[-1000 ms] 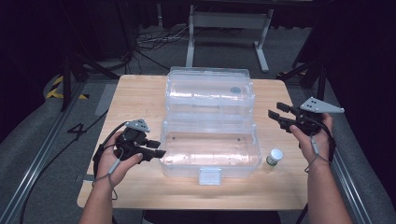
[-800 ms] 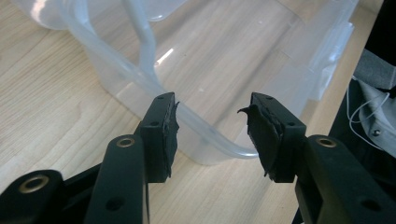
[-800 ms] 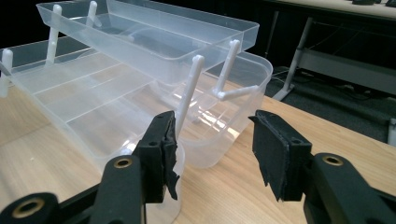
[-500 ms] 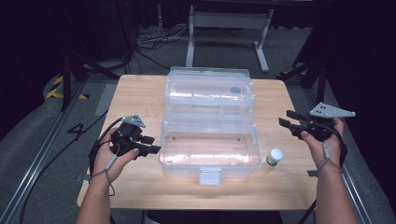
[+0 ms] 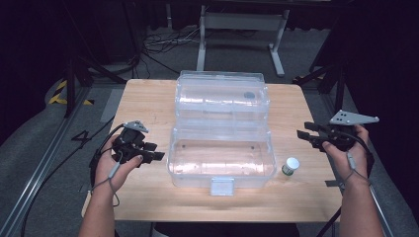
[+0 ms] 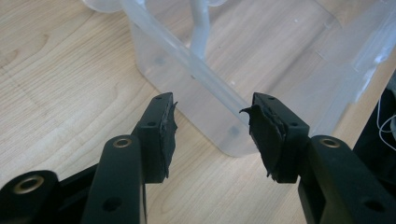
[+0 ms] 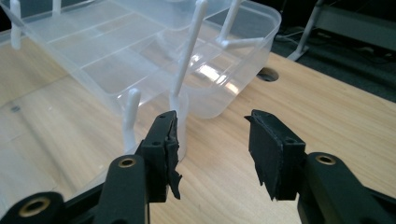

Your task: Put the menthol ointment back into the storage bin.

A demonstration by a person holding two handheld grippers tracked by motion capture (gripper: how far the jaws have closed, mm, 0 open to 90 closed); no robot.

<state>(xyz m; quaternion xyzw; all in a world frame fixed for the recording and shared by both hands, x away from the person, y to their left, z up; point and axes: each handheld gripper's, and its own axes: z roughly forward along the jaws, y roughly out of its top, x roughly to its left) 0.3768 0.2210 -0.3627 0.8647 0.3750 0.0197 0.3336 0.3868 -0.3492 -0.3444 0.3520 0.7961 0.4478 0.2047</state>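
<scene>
Hovering empty with jaws spread, the left gripper (image 5: 154, 152) sits just left of the clear plastic case (image 5: 221, 131) at mid-table, while the right gripper (image 5: 307, 134), likewise released, hangs near the table's (image 5: 148, 98) right edge; a small white-capped bottle (image 5: 290, 166) stands between it and the case.

Clear glossy plastic box (image 5: 221, 148), matt wooden table (image 5: 148, 98)

I see a light wooden rectangular table (image 5: 143, 103) across the middle of the high view. On it, at centre, sits a clear plastic storage box with its lid folded open (image 5: 221, 148). Lower right of it stands a small white-capped bottle (image 5: 290, 166).
</scene>
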